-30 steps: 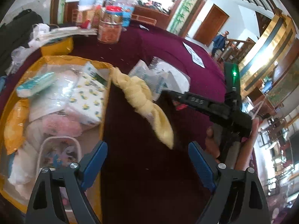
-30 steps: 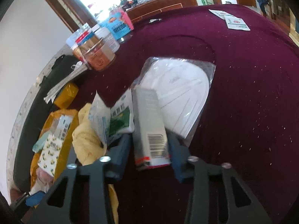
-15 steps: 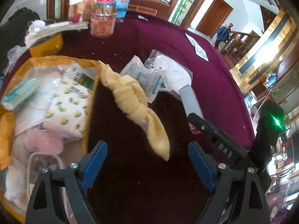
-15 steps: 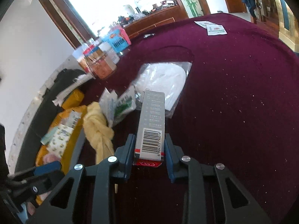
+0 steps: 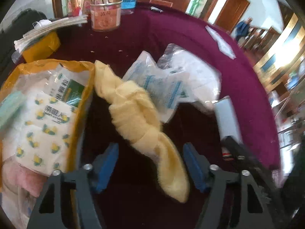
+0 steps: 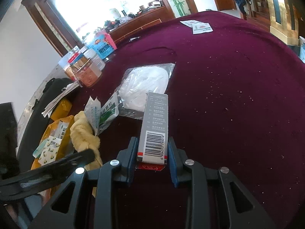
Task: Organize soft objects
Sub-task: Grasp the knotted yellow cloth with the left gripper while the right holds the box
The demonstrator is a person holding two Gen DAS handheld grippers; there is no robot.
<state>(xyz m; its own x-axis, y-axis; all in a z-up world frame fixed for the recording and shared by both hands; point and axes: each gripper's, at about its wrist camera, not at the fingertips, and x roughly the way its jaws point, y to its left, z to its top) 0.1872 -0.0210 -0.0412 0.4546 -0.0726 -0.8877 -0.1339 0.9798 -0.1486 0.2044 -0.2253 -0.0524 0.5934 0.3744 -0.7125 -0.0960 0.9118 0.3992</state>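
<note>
A knotted yellow cloth lies on the maroon tablecloth, its tail between the fingers of my left gripper, which is open and straddles it. It also shows in the right wrist view. My right gripper is shut on a grey barcoded box, held above the table; the box shows at the right in the left wrist view. A yellow bag at the left holds tissue packs and other soft things. A blue-printed packet and a bagged white mask lie beyond the cloth.
A jar with orange contents, blue cartons, a bundle of white sticks and a small yellow packet stand at the table's far side. Paper slips lie far right. A black bag sits by the left edge.
My left gripper has moved forward and lower, so the cloth's tail now lies between its fingers, which have narrowed. My right gripper has lifted the grey box higher and back.
</note>
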